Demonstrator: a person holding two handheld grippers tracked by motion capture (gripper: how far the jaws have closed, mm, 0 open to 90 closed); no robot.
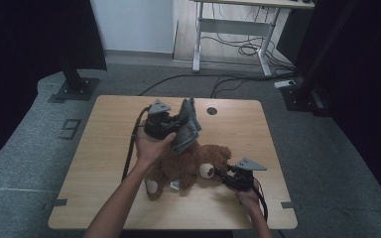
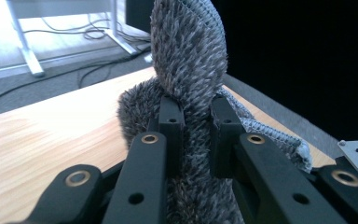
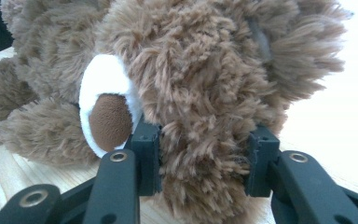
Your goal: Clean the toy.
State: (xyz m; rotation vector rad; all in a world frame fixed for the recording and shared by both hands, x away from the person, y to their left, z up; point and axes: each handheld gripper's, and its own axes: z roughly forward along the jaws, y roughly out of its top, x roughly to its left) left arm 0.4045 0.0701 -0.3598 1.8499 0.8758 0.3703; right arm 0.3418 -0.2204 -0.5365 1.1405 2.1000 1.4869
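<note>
left gripper: the jaws stand nearly together, clamped on a thick fold of fuzzy grey knitted fabric that rises above the pads and trails down behind them toward 4 o'clock in the left gripper view. right gripper: the jaws are part open and pressed into the brown fur of a shaggy brown plush teddy bear, gripping a limb or ear-like part beside the white-rimmed brown pad; which part exactly cannot be told. in the high view the left gripper is held above the light wooden table, near its centre, with the grey fabric hanging from it down toward the bear at 5 o'clock. the bear lies on the table just below centre, and the right gripper holds it from the 3 o'clock side, low on the surface. judgement: the garment appears to be coming off the bear while the bear is pinned down. its lower end still meets the bear's body, so separation looks unfinished. remaining: free the last of the fabric, set it aside, release the bear.
</note>
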